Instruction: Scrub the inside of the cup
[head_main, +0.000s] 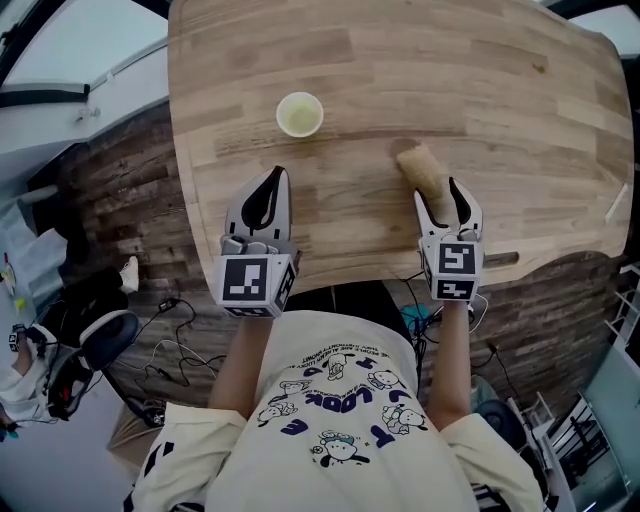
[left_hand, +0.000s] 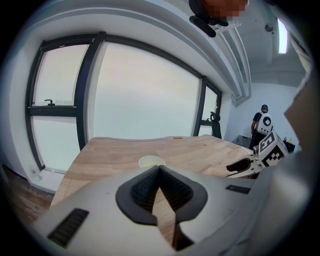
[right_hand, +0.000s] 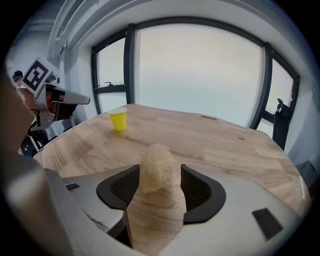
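Right claw (right_hand: 158, 187): spread astride tan fibrous loofah sponge (right_hand: 156, 167), pads clear; off-centre closing could skid it across the pale wooden bench (right_hand: 235, 145).

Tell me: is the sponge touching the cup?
Apart. The head view shows the sponge lying to the right of the cup, with a stretch of bare tabletop between them.

Bright, even daylight from overexposed windows (right_hand: 200, 75), soft shadows, strong fisheye distortion, dark vignetted corners in gripper views
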